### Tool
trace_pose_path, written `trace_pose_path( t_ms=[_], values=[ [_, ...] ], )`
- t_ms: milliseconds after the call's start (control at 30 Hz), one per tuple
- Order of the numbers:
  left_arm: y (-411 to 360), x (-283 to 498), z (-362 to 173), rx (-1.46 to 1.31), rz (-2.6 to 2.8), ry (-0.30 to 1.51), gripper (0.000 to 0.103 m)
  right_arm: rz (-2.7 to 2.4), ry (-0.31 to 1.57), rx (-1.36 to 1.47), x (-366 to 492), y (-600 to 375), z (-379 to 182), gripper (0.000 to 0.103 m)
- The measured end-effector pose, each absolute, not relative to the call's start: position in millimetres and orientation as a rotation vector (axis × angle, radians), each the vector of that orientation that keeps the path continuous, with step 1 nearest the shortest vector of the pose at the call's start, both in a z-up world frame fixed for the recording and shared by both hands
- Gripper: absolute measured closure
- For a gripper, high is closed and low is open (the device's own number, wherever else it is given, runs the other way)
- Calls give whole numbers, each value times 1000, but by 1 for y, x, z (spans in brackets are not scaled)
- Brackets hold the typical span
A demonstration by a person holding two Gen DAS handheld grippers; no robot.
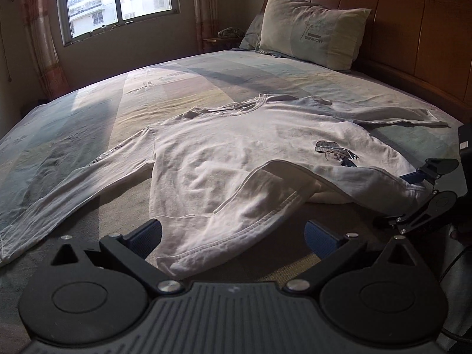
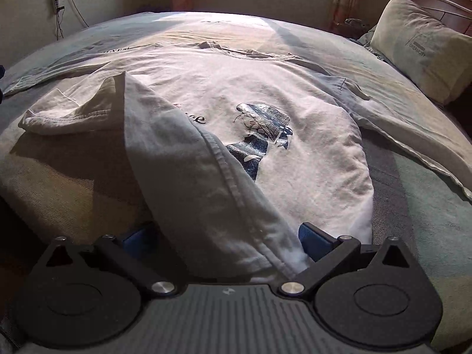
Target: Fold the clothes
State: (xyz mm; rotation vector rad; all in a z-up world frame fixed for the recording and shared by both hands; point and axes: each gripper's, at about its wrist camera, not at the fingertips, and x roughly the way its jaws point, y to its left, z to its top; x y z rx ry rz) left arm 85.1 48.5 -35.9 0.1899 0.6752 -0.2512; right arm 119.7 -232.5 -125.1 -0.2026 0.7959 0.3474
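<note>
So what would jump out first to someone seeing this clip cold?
A white long-sleeved shirt lies spread face up across the middle of the bed, with a dark blue print on its chest. Its bottom hem is bunched and lifted over the print, draped between the open fingers of the right tongs, while the left tongs sit open around the near corner. A pillow leans on the wooden headboard.

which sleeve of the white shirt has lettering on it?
The sleeve stretched flat toward the window side of the bed, on the left tool's side. The other sleeve, toward the headboard, shows plain fabric.
</note>
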Motion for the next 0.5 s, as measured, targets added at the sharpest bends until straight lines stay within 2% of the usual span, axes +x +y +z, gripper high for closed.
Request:
trace_pose_path(
  t_ms=[500],
  values=[
    [34, 31, -12, 166, -263, 613, 1, 337, 811, -197, 127, -229, -125, 0]
  ],
)
